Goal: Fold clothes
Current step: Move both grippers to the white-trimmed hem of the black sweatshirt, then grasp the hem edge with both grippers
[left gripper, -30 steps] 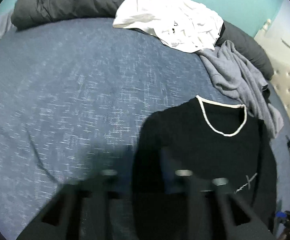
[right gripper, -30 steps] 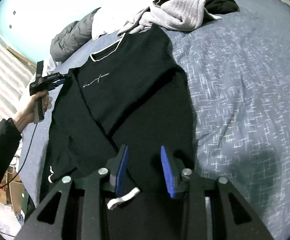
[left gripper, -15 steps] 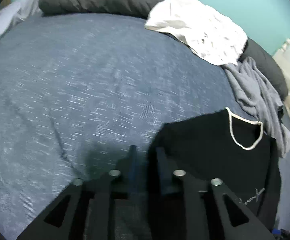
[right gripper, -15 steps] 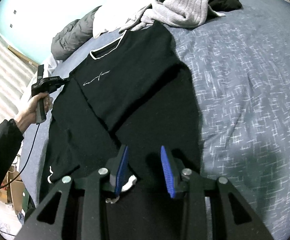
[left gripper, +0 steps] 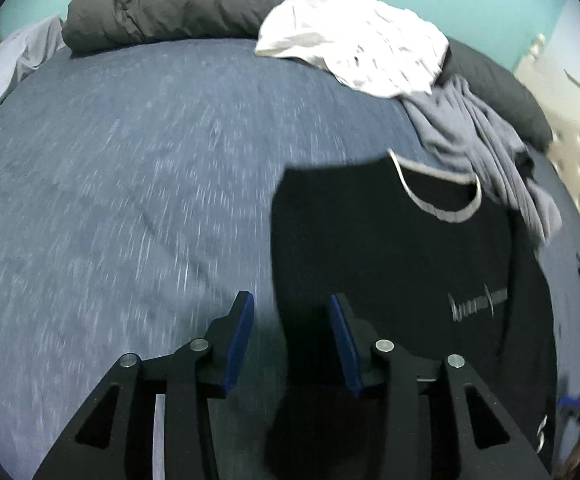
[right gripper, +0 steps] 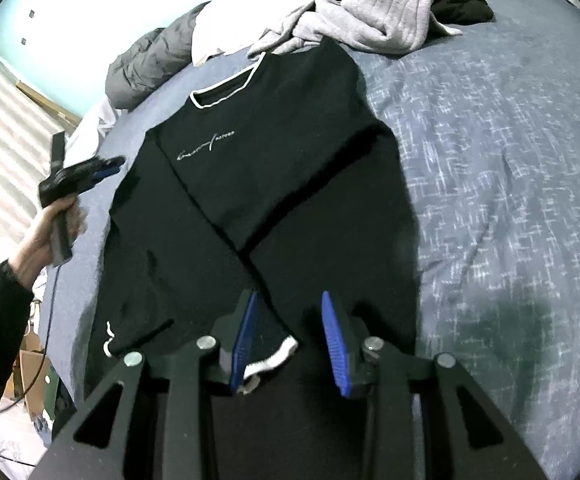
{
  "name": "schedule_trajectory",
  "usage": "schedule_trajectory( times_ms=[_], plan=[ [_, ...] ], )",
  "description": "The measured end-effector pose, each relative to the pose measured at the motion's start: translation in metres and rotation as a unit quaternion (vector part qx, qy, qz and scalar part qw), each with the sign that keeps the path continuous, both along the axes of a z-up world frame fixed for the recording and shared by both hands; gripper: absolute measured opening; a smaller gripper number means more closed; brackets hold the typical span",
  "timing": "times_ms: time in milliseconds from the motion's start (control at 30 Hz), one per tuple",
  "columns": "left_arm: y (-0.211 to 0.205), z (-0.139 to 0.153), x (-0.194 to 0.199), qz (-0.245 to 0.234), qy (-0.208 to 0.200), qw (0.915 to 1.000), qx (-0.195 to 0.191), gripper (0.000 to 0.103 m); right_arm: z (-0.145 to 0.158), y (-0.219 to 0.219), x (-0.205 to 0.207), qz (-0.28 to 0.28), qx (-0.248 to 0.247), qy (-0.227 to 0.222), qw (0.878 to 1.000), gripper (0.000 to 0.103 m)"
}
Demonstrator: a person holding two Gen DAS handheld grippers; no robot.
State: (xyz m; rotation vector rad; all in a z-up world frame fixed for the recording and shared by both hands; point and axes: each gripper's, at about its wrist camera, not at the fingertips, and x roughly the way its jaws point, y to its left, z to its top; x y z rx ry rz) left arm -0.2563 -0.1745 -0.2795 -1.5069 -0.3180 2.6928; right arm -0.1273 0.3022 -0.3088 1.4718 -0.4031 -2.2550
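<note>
Left wrist view: your left gripper (left gripper: 290, 312), fingers just opened and empty, straddles the black sweater's (left gripper: 390, 264) edge; the right gripper's (right gripper: 288, 322) fingers stand narrow over its white cuff (right gripper: 278, 356).

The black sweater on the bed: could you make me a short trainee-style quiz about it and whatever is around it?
1. True or false: the black sweater has a neckline trimmed in white.
2. What lies between the fingers of the right hand-held gripper? A) the sweater's white cuff B) a sock C) nothing at all
3. Fill in: the bedcover under the sweater is speckled ____.

Key: 1 true; 2 A, and the pads stand apart, so they do not clamp it; 3 blue.
</note>
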Motion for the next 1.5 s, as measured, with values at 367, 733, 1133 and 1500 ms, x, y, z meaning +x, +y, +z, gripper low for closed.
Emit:
schedule_trajectory(
  times_ms=[367, 733, 1133, 1500],
  plan=[
    [0.017, 0.017, 0.153, -0.037, -0.052, 0.9975, 0.032, 0.057, 0.013, 0.031, 0.056, -0.011, 0.029, -0.056, 0.998, 0.048],
    [0.023, 0.014, 0.278, -0.041, -0.108, 0.9896, 0.086, 0.062, 0.002, 0.045, 0.124, 0.005, 0.030, -0.128, 0.991, 0.058],
    [0.044, -0.017, 0.336, -0.054, -0.166, 0.9779, 0.115, 0.062, -0.009, 0.051, 0.151, 0.001, 0.009, -0.171, 0.985, 0.059],
    [0.057, -0.042, 0.347, -0.059, -0.198, 0.9679, 0.143, 0.062, -0.019, 0.040, 0.161, 0.009, 0.006, -0.192, 0.981, 0.059]
  ],
)
